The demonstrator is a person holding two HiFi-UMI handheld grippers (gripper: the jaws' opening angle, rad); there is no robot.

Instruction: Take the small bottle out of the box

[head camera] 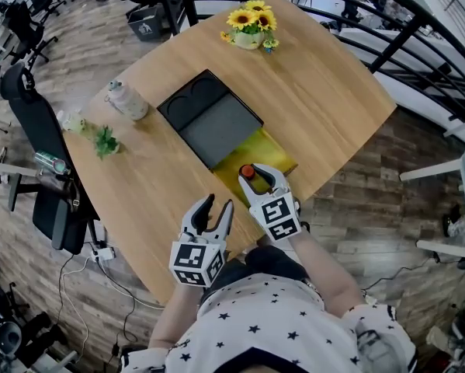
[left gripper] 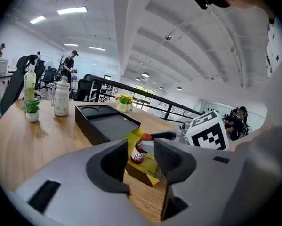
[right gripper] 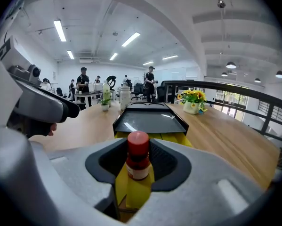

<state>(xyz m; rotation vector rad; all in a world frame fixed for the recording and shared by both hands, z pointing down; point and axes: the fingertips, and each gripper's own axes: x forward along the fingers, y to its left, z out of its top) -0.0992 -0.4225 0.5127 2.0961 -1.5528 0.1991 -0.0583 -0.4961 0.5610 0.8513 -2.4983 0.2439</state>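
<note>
Right gripper view shows the right gripper (right gripper: 138, 149) with its jaws closed partway onto the small bottle (right gripper: 138, 166), both pads against the glass below the red cap. That bottle stands upright in the open yellow box (head camera: 269, 150), at its near end, with the black lid (head camera: 216, 123) covering the far part. Beside it, the left gripper (head camera: 219, 203) hovers over the wooden table (head camera: 325, 84) with jaws apart and nothing between them. A sunflower pot (head camera: 250, 28) stands at the table's far edge.
</note>
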